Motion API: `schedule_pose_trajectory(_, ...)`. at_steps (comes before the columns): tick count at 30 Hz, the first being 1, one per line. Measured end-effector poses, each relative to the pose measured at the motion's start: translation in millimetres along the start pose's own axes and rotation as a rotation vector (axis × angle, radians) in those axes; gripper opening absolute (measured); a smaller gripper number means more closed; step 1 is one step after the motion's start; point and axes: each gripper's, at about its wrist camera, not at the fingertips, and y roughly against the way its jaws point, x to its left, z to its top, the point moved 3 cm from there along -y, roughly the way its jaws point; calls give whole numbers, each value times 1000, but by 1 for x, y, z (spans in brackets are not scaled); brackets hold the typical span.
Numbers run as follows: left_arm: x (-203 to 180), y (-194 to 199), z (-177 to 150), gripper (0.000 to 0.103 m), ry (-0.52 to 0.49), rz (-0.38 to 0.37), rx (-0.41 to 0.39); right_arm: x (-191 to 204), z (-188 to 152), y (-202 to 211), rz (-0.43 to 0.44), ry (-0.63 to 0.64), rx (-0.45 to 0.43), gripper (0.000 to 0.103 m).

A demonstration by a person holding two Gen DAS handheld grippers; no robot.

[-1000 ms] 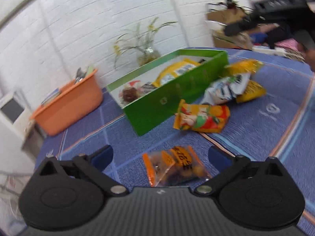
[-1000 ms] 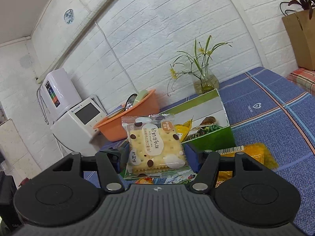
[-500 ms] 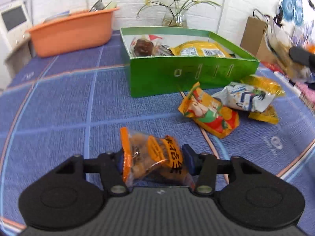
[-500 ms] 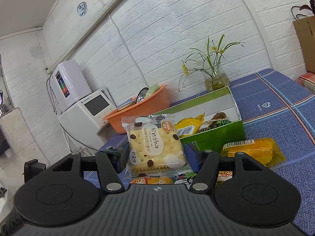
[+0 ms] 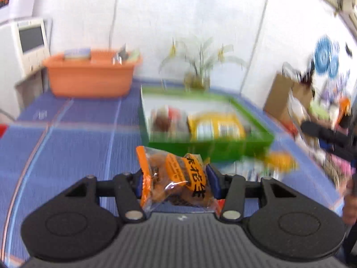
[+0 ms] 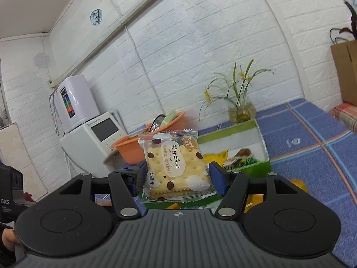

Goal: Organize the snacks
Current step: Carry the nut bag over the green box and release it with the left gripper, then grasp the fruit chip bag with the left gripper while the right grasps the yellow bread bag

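My left gripper (image 5: 174, 179) clamped an orange snack bag (image 5: 176, 182) before the green box (image 5: 207, 149); my right gripper (image 6: 176, 176) clamped a cracker packet (image 6: 175, 165) before it

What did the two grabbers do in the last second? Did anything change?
The left gripper closed on the orange snack bag that lay on the blue cloth, then lifted it toward the green box. The right gripper kept holding its cracker packet the whole time.

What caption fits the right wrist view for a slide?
Right gripper holds a cracker packet upright, with the green box and orange basin behind on the blue tablecloth.
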Motion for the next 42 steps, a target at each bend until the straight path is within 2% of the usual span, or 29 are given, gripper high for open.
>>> schedule_pose_trajectory(3, -7, -24, 34, 50, -7, 2, -81, -5, 17, -17, -63, 78, -71, 99)
schedule_pose_trajectory(5, -14, -48, 52, 50, -9, 41, -101, -12, 21, -37, -89, 85, -56, 99)
schedule_pose_trajectory(8, -32, -93, 63, 50, -26, 37, -70, -28, 15, -68, -115, 37, 11, 99)
schedule_pose_trajectory(11, -47, -133, 63, 50, -111, 76, -28, -42, 5, -93, -143, 17, 73, 99)
schedule_pose_trajectory(16, -52, -166, 57, 54, -166, 77, 15, -53, -11, -124, -184, 91, 183, 102)
schedule_pose_trajectory(17, -52, -167, 56, 64, -168, 95, 10, -52, -14, -127, -190, 112, 196, 103)
schedule_pose_trajectory(18, -52, -165, 55, 69, -178, 111, -8, -51, -15, -126, -194, 120, 198, 103)
schedule_pose_trajectory(22, -57, -152, 51, 77, -269, 190, -24, -59, -8, -106, -167, 34, 156, 103)
schedule_pose_trajectory(24, -58, -139, 48, 88, -289, 209, -58, -63, -1, -93, -152, -18, 140, 103)
schedule_pose_trajectory(25, -59, -129, 45, 103, -291, 209, -79, -65, 2, -85, -146, -28, 137, 103)
schedule_pose_trajectory(27, -60, -110, 38, 102, -300, 201, -125, -69, 6, -70, -144, -32, 126, 103)
schedule_pose_trajectory(29, -58, -92, 31, 102, -266, 177, -144, -72, 7, -55, -154, -18, 115, 103)
schedule_pose_trajectory(34, -50, -71, 3, 102, -203, 189, -113, -78, -8, -40, -208, 51, 149, 103)
schedule_pose_trajectory(39, -49, -86, -24, 102, -189, 159, -2, -89, -31, -50, -216, 48, 250, 103)
schedule_pose_trajectory(42, -44, -103, -31, 102, -135, 155, 73, -88, -37, -53, -247, 90, 258, 103)
